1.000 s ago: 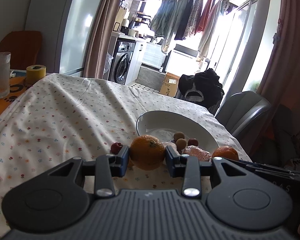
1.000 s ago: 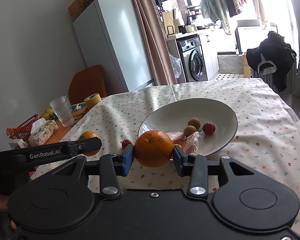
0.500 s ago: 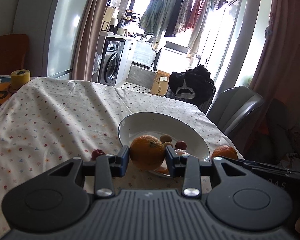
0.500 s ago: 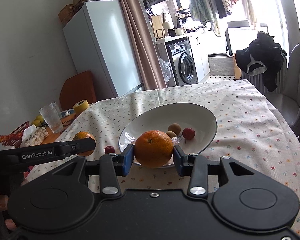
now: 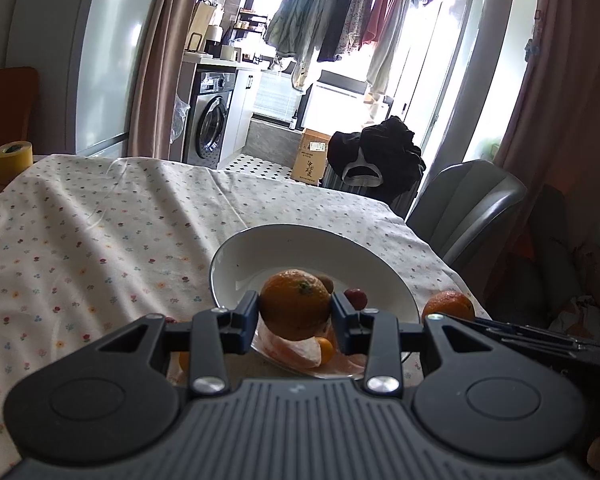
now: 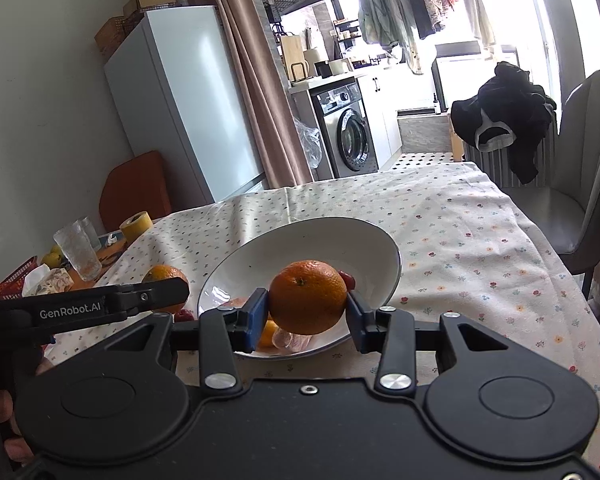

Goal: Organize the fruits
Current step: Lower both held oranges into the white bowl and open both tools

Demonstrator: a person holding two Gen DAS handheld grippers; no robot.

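My left gripper (image 5: 295, 307) is shut on an orange (image 5: 294, 302) and holds it over the near rim of a white plate (image 5: 284, 246). My right gripper (image 6: 307, 305) is shut on a second orange (image 6: 308, 295), also over the near part of the plate (image 6: 300, 240). The plate holds a red cherry (image 5: 356, 297), a brown longan (image 5: 329, 282), a small kumquat (image 5: 325, 349) and a pinkish wrapped piece (image 5: 296, 349). In the right wrist view the left gripper's orange (image 6: 162, 273) shows at the plate's left; in the left wrist view the right gripper's orange (image 5: 447, 305) shows at its right.
A floral tablecloth (image 5: 100, 232) covers the table. A red fruit (image 6: 184, 315) lies on the cloth left of the plate. At the far left stand glasses (image 6: 80, 250), a yellow tape roll (image 6: 136, 225) and a tissue pack (image 6: 48, 282). A grey chair (image 6: 580, 200) stands at the right.
Both grippers have risen and moved forward with their oranges, from in front of the plate to over its near rim. The plate now sits lower and closer in both views.
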